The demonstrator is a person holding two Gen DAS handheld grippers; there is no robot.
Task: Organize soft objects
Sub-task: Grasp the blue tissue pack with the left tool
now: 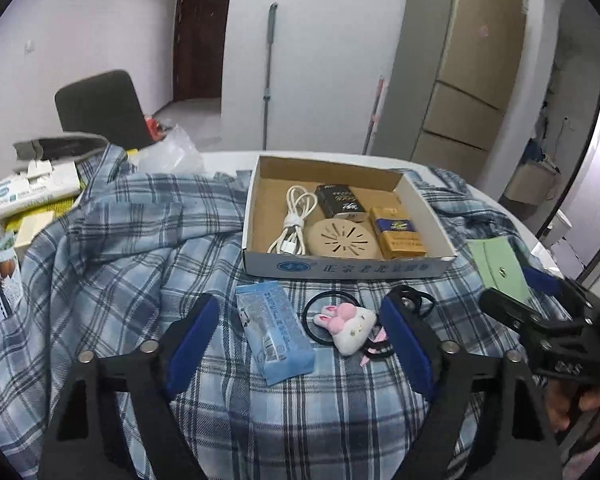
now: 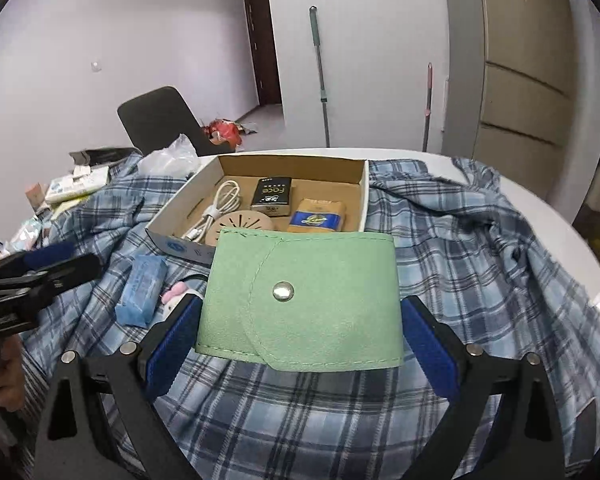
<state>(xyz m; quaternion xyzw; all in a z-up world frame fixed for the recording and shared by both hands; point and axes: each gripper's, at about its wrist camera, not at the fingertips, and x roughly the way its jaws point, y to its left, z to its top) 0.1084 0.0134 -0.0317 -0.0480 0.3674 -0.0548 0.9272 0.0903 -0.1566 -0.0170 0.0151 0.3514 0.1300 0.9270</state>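
A green felt pouch [image 2: 304, 300] with a metal snap sits between the blue pads of my right gripper [image 2: 300, 320], which looks closed on its two sides and holds it above the plaid shirt. The pouch also shows in the left wrist view [image 1: 498, 266]. My left gripper [image 1: 300, 320] is open over a blue tissue pack [image 1: 274, 336] and a white and pink plush bunny hair tie [image 1: 350, 324]. Both lie on the blue plaid shirt [image 1: 120, 260]. A cardboard box [image 1: 424, 208] stands just behind them.
The box holds a white cable [image 1: 294, 220], a black pack [image 1: 338, 200], a yellow cigarette pack [image 1: 398, 232] and a round beige disc [image 1: 342, 240]. Boxes and packets [image 1: 32, 192] clutter the left. A black chair [image 1: 100, 108] stands behind.
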